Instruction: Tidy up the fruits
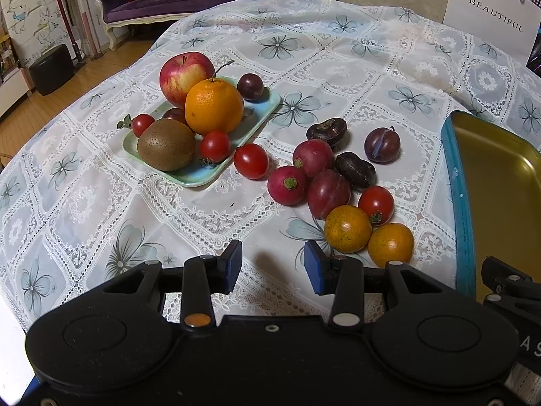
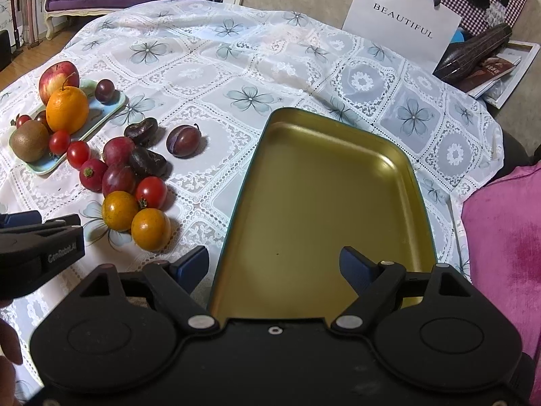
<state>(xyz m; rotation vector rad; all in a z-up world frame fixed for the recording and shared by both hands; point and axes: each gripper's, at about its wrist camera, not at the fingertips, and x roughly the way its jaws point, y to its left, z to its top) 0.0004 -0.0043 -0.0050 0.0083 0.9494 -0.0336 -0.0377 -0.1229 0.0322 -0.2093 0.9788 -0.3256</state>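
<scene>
Soft indoor light, fisheye-bent edges

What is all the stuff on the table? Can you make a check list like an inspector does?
Surface: round table under a white lace flower tablecloth.
Job's things: green plate holding apple, orange, kiwi, cherry tomatoes and a plum; loose pile of radishes, plums, tomatoes and small oranges on the cloth; gold tin tray with nothing in it.
Clutter: white BEAUTIFUL bag, dark pouch and a book at the far edge.
Grippers: left gripper open, holding nothing; right gripper open over the tray.
Cables: nothing seen.
Surroundings: purple sofa, wooden floor, pink cloth on the right.
</scene>
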